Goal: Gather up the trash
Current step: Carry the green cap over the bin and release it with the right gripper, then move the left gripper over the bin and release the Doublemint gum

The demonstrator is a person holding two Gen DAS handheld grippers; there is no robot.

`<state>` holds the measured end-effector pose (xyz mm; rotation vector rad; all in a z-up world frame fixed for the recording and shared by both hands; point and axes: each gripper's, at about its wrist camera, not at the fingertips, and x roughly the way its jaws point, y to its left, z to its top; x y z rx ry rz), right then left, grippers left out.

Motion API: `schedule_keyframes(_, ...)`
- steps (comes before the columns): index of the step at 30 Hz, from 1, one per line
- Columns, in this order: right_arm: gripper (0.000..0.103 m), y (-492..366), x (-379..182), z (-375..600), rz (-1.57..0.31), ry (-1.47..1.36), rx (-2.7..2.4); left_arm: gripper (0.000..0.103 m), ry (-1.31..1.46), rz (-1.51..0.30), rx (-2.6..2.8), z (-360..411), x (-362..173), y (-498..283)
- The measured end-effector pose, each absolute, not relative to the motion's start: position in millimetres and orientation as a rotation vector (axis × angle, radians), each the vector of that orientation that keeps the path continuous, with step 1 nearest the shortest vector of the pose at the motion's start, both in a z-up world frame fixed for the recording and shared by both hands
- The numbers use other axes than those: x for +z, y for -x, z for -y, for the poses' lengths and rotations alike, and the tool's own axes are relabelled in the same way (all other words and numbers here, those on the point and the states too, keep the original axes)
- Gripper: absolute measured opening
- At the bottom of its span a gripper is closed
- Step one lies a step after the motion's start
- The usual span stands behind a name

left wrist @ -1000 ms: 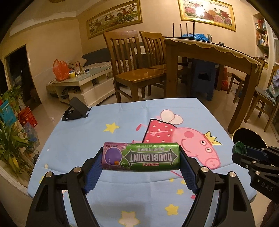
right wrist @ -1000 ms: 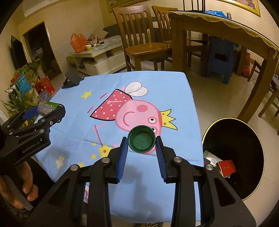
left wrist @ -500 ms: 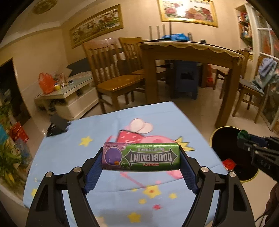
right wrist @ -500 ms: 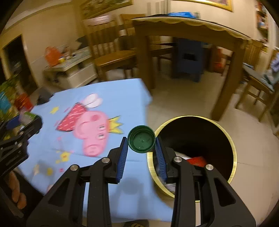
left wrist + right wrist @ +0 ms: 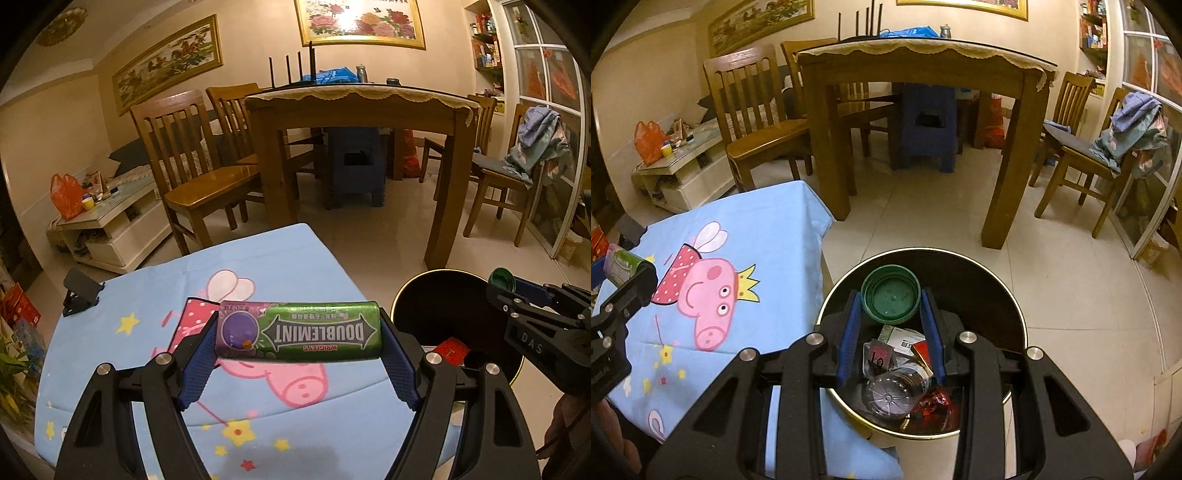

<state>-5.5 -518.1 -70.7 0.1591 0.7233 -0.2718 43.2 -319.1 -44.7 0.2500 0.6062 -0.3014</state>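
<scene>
My left gripper [image 5: 299, 334] is shut endwise on a green and purple Doublemint gum tube [image 5: 300, 329], held above the blue cartoon tablecloth [image 5: 155, 295]. The right gripper [image 5: 891, 306] is shut on a round green bottle cap [image 5: 890, 294], hovering over the black gold-rimmed trash bin [image 5: 1004, 295]. Inside the bin lie a clear plastic bottle [image 5: 894, 391] and red wrappers. In the left wrist view the bin [image 5: 417, 306] stands right of the table, with the right gripper [image 5: 504, 282] and its cap above it. The right wrist view catches the gum tube [image 5: 618, 264] at its left edge.
A black phone stand [image 5: 79, 291] sits at the table's far left corner. Behind stand a wooden dining table [image 5: 923, 62], wooden chairs [image 5: 192, 162], a blue plastic stool [image 5: 925, 129] and a low white coffee table [image 5: 107, 221]. Tiled floor surrounds the bin.
Both grippers swung to the right. The right one carried the green cap off the tablecloth to over the bin. The left one moved with the gum tube toward the table's right edge.
</scene>
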Motion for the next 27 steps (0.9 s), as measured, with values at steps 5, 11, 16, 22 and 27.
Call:
schedule_keyframes(5,0.09,0,-78,527,-0.74,-0.136,-0.396,0.077,-0.261,-0.619,-0.317,330,-52,-45)
schedule_keyframes(11,0.09,25,-58,544,-0.608,-0.221,-0.449,0.077,-0.271,-0.623,-0.349,345,-55,-48)
schedule_keyframes(16,0.094,55,-44,561,-0.489,-0.298,-0.522,0.077,-0.284,-0.605,-0.387,365,-54,-47)
schedule_keyframes(22,0.095,86,-34,588,-0.388,-0.401,-0.593,0.077,-0.3,-0.597,-0.461,406,-57,-47)
schedule_keyframes(27,0.096,106,-31,605,-0.337,-0.457,-0.643,0.082,-0.278,-0.646,-0.576,435,-64,-56)
